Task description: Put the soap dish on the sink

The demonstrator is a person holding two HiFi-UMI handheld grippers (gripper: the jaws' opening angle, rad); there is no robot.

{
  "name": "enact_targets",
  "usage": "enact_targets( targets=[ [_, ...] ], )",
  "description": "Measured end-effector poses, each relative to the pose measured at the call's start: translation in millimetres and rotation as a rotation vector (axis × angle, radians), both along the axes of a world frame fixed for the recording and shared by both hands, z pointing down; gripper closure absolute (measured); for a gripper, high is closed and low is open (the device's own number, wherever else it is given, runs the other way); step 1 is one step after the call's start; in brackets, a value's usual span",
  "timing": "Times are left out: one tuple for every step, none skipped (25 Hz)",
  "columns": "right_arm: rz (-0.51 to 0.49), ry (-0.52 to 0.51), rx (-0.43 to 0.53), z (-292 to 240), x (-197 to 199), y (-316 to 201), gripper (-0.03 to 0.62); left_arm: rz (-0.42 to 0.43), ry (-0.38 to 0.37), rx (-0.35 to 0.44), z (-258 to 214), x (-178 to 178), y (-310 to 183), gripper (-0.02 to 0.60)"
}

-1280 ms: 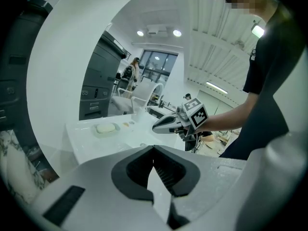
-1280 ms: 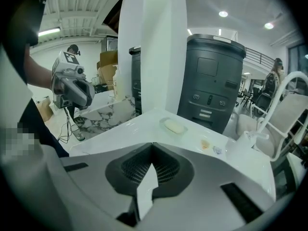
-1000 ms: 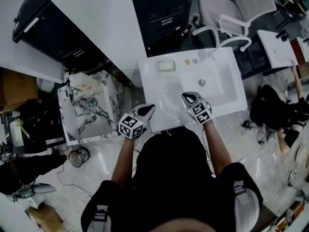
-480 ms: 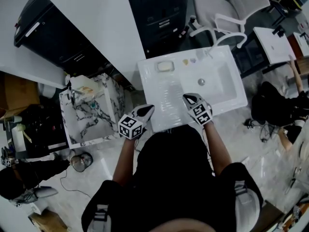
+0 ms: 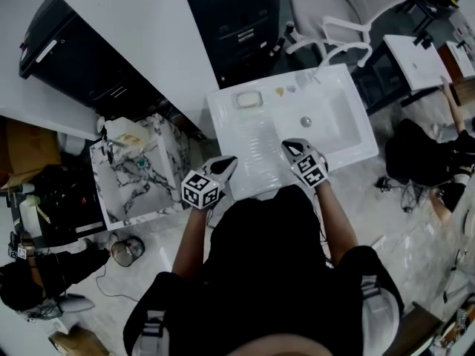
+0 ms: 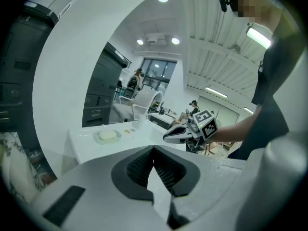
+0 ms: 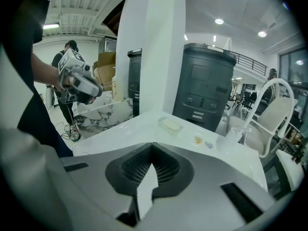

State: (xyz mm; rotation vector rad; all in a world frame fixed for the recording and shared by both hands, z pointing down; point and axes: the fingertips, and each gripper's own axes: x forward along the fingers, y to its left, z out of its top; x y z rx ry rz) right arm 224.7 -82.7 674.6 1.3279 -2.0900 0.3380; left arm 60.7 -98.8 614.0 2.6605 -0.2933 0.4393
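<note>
The soap dish [image 5: 249, 100], pale with a bar of soap in it, rests on the back left corner of the white sink [image 5: 245, 180]. It also shows in the left gripper view [image 6: 107, 136] and the right gripper view [image 7: 171, 124]. My left gripper [image 5: 228, 163] hovers at the sink's front left edge, shut and empty. Over the ribbed draining area near the front sits my right gripper [image 5: 286, 147], also shut on nothing. Both are well short of the dish. Each gripper sees the other: the right gripper [image 6: 169, 137], the left gripper [image 7: 96, 91].
Two small items, yellow [image 5: 280, 91] and purple [image 5: 291, 89], lie behind the basin, whose drain [image 5: 305, 122] is right of the ribs. A marble-topped stand [image 5: 137, 170] is left of the sink. A white office chair [image 5: 334, 13] and a dark cabinet [image 5: 230, 13] stand behind.
Both grippers stay shut at the sink's front edge; the head view has shifted slightly, so the sink sits a little higher and further left in the picture.
</note>
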Motion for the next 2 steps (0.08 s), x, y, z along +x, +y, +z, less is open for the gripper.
enact_targets(
  targets=[
    [-0.004,0.003,0.0,0.4,2.2,0.7,0.599,0.003,-0.002,0.001,-0.1,2.1,0.9,0.581],
    [-0.007,0.006,-0.001,0.8,4.4,1.5,0.599,0.006,-0.004,0.001,-0.2,4.3,1.9,0.581]
  ],
)
